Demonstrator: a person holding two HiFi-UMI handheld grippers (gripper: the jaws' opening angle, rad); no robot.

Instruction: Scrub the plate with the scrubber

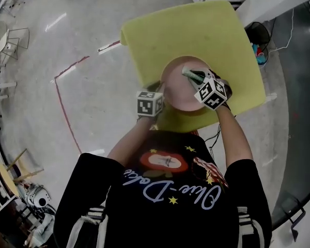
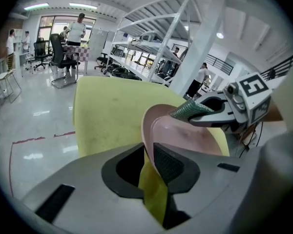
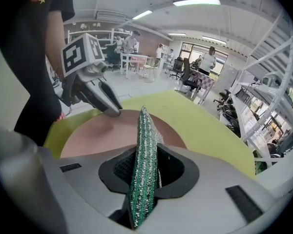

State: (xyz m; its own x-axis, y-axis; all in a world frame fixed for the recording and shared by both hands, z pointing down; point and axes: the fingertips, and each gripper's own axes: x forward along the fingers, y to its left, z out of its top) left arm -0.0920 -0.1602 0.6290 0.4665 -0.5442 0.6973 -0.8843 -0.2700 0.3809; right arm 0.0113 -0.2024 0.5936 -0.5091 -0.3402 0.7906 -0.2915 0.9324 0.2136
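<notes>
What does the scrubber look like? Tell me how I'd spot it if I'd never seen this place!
Find the big yellow-green table top. At its near edge is a round pink plate, and over the plate the right gripper pinches the scrubber. It is the only dark green, sparkly, mesh-like strip there.

One table [image 1: 160, 30], yellow top. On the table: one plate [image 1: 175, 93], pink. Over the table: one scrubber [image 1: 192, 76], green. At the table's near side: two grippers, left gripper [image 2: 149, 160] and right gripper [image 3: 142, 165]. Two marker cubes: left cube [image 1: 149, 103], right cube [image 1: 212, 93]. One person [image 1: 165, 200] at the table's near side. One red tape outline [image 1: 62, 102] on the floor left of the table. Beyond the table: several people, too small for a firm count.
</notes>
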